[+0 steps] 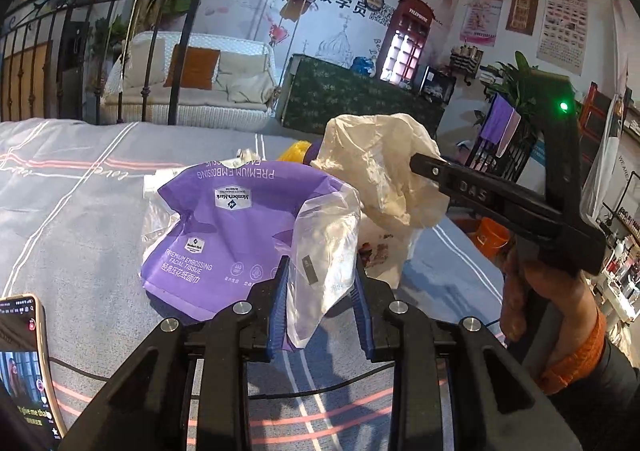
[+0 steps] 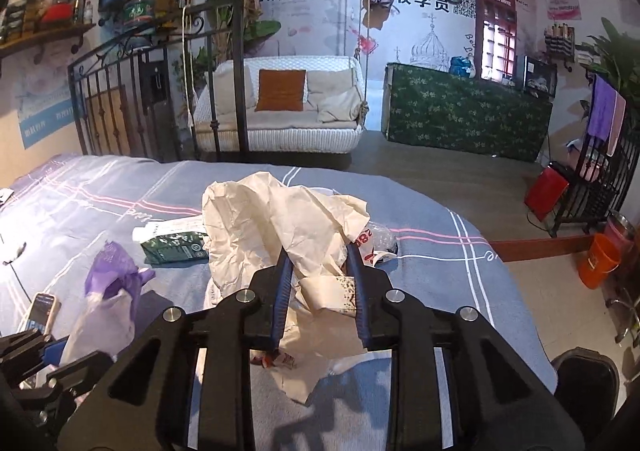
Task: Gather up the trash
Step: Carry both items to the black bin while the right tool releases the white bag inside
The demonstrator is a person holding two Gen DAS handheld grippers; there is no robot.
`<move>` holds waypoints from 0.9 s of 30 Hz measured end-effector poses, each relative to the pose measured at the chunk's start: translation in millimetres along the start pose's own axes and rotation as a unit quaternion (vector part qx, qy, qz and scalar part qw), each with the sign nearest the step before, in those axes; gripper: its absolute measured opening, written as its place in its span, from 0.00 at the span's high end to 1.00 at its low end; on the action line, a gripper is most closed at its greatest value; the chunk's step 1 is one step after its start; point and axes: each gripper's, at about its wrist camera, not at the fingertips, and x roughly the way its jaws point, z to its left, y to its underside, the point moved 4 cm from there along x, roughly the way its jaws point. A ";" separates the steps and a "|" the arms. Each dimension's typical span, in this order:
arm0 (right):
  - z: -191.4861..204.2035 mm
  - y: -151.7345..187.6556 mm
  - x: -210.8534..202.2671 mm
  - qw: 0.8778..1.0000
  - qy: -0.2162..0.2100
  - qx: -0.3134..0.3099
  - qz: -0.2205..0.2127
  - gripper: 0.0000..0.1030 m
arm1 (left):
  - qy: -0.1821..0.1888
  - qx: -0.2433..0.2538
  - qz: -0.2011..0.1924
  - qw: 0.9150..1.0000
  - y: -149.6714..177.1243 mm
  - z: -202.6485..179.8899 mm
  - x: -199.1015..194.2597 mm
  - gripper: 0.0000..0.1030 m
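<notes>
With the left tongs (image 1: 320, 291) clamped on the clear plastic rim of the purple Member's Mark facial tissue wrapper (image 1: 224, 235), that wrapper serves as the open bag and, as I judge it, should be held high and steady with its mouth facing the other hand. The right tongs (image 2: 320, 283) are clamped on the crumpled cream paper wad (image 2: 276, 227), which stands clear of the grey striped bedspread (image 2: 440, 251) near the bed's far right edge; no earlier picture is given, so I say only that the pads press the paper now. To do the step well, carry the wad over the wrapper's mouth, push it well inside before letting go, and keep the grip firm, since loose paper springs open and may catch on the rim. From the left wrist, the right tongs come in from the right with the wad just beside the wrapper, and a phone with a lit screen (image 1: 24, 367) lies at the bed's near left corner. Only the right wrist view shows what remains on the bed: a dark green printed packet (image 2: 176, 247) towards the middle, and a white red-lettered plastic bag (image 2: 372, 247) under the wad.
</notes>
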 end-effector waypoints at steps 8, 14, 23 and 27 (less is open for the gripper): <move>-3.6 7.9 -46.3 1.000 0.004 0.009 -0.026 0.73 | 0.020 0.013 -0.027 0.999 -8.5 -19.4 -6.7 0.72; -28.9 25.1 -82.8 0.998 0.040 0.028 -0.038 0.73 | 0.042 0.026 -0.041 0.998 -9.7 -39.7 -8.4 0.72; -99.0 60.7 -133.2 0.987 0.107 0.111 -0.037 0.73 | 0.092 0.059 -0.055 0.992 -8.2 -83.5 -10.1 0.72; -139.7 79.7 -151.6 0.977 0.163 0.136 -0.029 0.73 | 0.112 0.075 -0.055 0.989 -5.8 -102.5 -6.7 0.72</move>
